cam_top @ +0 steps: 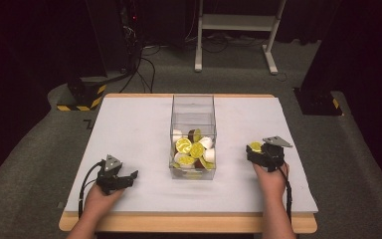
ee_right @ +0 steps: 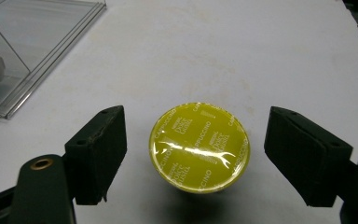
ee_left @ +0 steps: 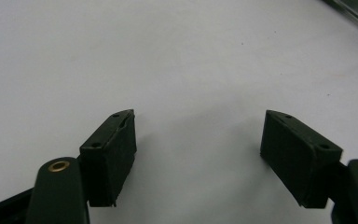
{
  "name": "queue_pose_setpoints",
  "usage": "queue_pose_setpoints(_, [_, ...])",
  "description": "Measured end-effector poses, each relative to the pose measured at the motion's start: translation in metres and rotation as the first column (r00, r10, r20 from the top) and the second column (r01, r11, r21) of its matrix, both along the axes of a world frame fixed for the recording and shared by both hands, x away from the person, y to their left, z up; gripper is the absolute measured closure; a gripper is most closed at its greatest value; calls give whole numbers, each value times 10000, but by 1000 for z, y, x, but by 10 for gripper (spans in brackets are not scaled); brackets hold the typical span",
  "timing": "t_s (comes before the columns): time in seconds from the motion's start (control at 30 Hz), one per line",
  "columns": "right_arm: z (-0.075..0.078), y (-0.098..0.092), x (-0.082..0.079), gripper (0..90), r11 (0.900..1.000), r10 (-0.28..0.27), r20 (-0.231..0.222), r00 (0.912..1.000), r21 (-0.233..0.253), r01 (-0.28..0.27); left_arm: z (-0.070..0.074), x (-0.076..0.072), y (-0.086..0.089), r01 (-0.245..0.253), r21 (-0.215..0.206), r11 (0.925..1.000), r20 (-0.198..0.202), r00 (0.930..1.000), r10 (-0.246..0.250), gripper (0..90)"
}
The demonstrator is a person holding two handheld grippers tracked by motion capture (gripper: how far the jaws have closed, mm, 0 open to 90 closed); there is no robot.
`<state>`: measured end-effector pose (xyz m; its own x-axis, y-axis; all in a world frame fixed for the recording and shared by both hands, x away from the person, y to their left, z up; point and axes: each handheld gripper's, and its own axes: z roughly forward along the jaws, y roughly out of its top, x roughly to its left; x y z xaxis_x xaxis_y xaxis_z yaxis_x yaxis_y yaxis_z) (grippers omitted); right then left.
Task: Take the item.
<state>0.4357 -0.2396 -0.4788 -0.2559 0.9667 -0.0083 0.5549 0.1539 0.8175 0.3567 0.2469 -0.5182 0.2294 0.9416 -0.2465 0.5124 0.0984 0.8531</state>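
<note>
A yellow-lidded coffee capsule [ee_right: 199, 147] stands on the white table top, lid up, between the two jaws of my right gripper [ee_right: 196, 154], which is open with a gap on each side of it. From above, the capsule [cam_top: 255, 147] sits just left of the right gripper [cam_top: 258, 152], right of the clear box. The clear plastic box [cam_top: 193, 107] in the table's middle holds several yellow-lidded, white and brown capsules [cam_top: 193, 150]. My left gripper [cam_top: 128, 178] rests at the near left, open, its jaws [ee_left: 198, 154] over bare white surface.
The white mat [cam_top: 129, 129] covers the wooden table, with bare room left and right of the box. A corner of the clear box [ee_right: 37, 37] shows at the upper left of the right gripper view. Beyond the table are a white stand [cam_top: 236, 30], cables and dark floor.
</note>
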Motion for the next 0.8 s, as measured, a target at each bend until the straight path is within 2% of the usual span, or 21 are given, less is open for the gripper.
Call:
queue_pose_setpoints(0.37, [14, 8, -8, 214, 9997, 237, 455, 9987, -26, -236, 0, 0, 0, -1, -6, 10000, -1, 10000, 1, 269])
queue_pose_setpoints(0.53, [23, 21, -16, 249, 9984, 569, 714, 9958, -14, -569, 0, 0, 0, 12, 13, 10000, -12, 10000, -12, 269])
queue_pose_setpoints(0.8, [26, 42, -25, 259, 9930, 1164, 706, 9907, -289, -1146, 0, 0, 0, 4, -10, 10000, -11, 10000, -4, 269])
